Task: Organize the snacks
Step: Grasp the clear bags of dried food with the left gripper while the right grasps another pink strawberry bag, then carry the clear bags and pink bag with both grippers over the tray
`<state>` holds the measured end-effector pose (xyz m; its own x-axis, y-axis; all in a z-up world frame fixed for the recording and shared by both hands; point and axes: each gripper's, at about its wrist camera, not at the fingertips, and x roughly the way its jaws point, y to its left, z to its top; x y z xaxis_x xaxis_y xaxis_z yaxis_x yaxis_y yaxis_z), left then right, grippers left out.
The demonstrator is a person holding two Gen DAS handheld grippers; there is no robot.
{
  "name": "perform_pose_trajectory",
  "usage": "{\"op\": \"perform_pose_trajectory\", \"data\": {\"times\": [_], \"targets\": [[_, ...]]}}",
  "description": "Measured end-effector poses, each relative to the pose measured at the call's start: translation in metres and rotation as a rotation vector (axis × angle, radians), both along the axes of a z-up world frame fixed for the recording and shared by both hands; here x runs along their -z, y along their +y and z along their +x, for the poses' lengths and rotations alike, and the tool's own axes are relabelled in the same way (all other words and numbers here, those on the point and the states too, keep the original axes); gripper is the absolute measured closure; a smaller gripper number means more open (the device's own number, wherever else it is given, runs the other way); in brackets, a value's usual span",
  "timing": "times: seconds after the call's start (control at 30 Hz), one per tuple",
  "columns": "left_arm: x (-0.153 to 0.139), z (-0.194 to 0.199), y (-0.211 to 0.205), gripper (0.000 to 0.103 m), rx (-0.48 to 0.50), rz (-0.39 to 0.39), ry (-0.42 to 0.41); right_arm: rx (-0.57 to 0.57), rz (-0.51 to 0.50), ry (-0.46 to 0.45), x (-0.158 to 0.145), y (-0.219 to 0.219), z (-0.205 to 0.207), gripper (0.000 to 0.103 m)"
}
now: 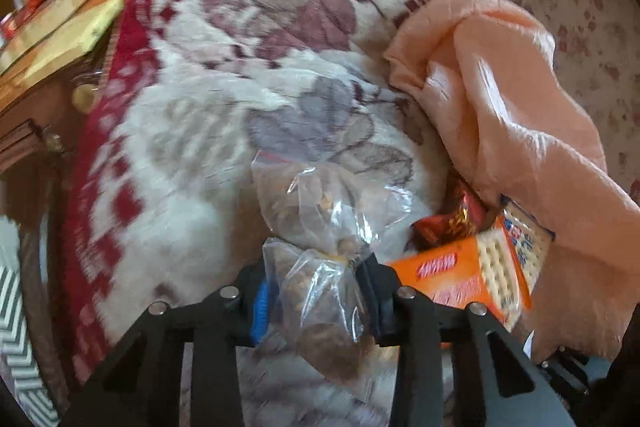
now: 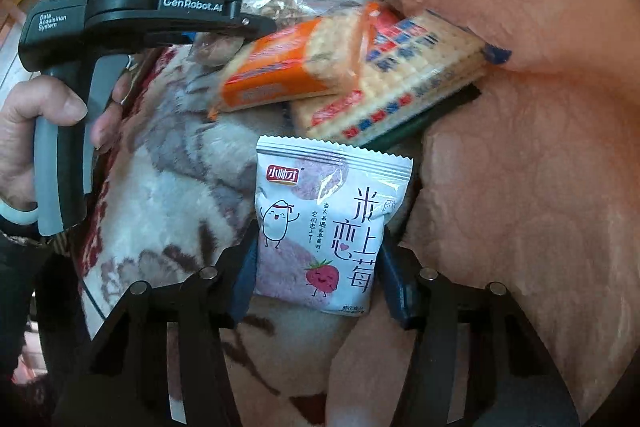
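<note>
A clear plastic bag of brown nuts (image 1: 320, 211) lies on the floral blanket (image 1: 224, 75), and my left gripper (image 1: 316, 265) is shut on its twisted middle. To its right lie an orange cracker pack (image 1: 452, 275), a blue-and-white cracker pack (image 1: 524, 243) and a red-orange wrapper (image 1: 452, 223). In the right wrist view a white strawberry snack packet (image 2: 320, 187) lies flat below the orange cracker pack (image 2: 280, 67) and the blue-and-red cracker pack (image 2: 400, 79). My right gripper (image 2: 318, 243) is closed on the packet's two side edges.
A crumpled peach cloth (image 1: 500, 87) (image 2: 520, 107) rises at the right and partly covers the cracker packs. A hand (image 2: 40, 115) holds the left gripper's handle (image 2: 160, 15) at upper left. A wooden cabinet (image 1: 24, 115) with yellow boxes (image 1: 60, 35) borders the blanket's left side.
</note>
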<state>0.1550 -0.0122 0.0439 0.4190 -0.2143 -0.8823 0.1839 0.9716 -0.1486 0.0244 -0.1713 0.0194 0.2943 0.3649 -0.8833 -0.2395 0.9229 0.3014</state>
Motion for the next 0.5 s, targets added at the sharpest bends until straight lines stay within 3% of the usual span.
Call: {"op": "perform_pose_trajectory", "data": {"times": [0.17, 0.5], "targets": [[-0.02, -0.036, 0.035, 0.065, -0.078, -0.022, -0.04, -0.053, 0.005, -0.037, -0.017, 0.017, -0.005, 0.05], [-0.04, -0.104, 0.082, 0.065, -0.182, 0.023, -0.123, -0.153, -0.004, -0.08, -0.032, 0.067, -0.01, 0.05]]}}
